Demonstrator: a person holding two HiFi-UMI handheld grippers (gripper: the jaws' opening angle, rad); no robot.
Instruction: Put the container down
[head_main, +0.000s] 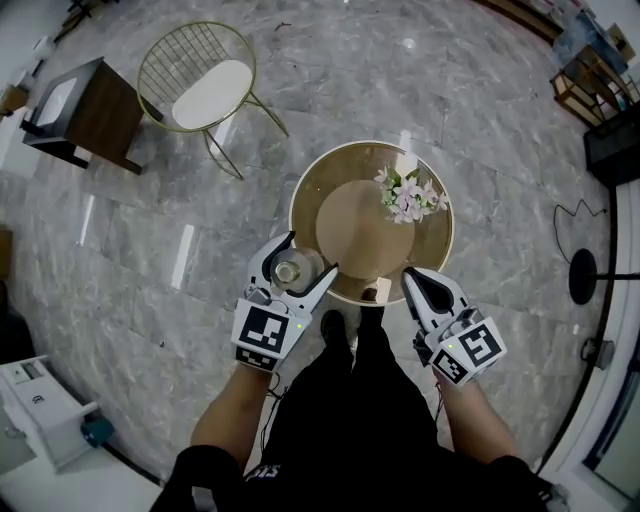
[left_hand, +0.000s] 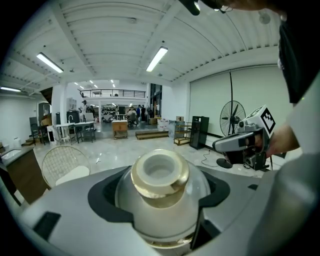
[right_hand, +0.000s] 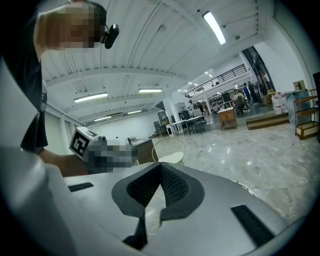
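My left gripper (head_main: 300, 265) is shut on a clear glass container (head_main: 290, 270) with a gold collar and a white neck. It is held over the near left rim of the round table (head_main: 330, 170). In the left gripper view the container (left_hand: 161, 192) fills the space between the jaws, mouth up. My right gripper (head_main: 428, 288) is shut with nothing in it, at the table's near right edge. In the right gripper view its jaws (right_hand: 159, 187) meet at the tips. The right gripper also shows in the left gripper view (left_hand: 247, 142).
A bunch of pink and white flowers (head_main: 408, 194) stands on the table's right side. A gold wire chair (head_main: 200, 78) and a dark side table (head_main: 85, 112) stand to the back left. A floor fan base (head_main: 582, 277) is on the right. A white cabinet (head_main: 40, 410) is at the near left.
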